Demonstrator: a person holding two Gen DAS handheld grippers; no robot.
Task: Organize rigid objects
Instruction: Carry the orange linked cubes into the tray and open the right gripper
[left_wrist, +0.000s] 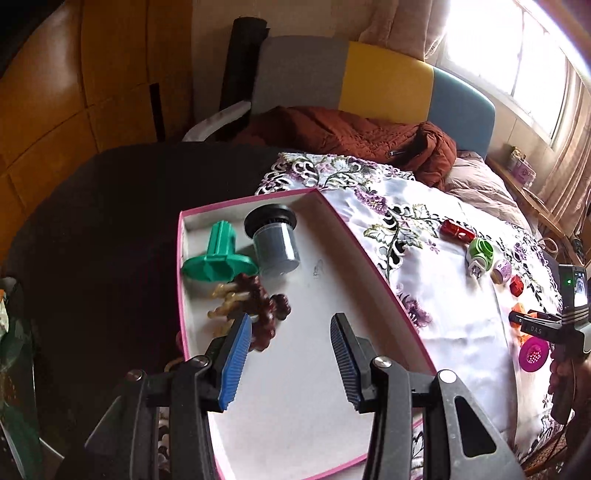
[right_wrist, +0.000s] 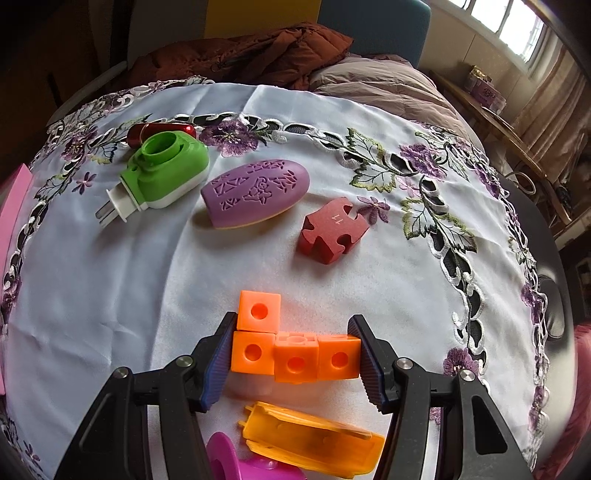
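Lying crosswise between the right gripper's (right_wrist: 293, 356) pads, orange linked cubes (right_wrist: 295, 354): long axis spans pad to pad, both ends touching, apparently gripped. Left gripper (left_wrist: 291, 363) is half-open, empty, above the pink-rimmed box (left_wrist: 373, 254), farther off.

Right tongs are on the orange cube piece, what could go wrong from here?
1. The orange cube piece is L-shaped, with one cube sticking out past the pads, so it may swivel when lifted.
2. The orange flat part lies just under the right tongs and could get nudged.
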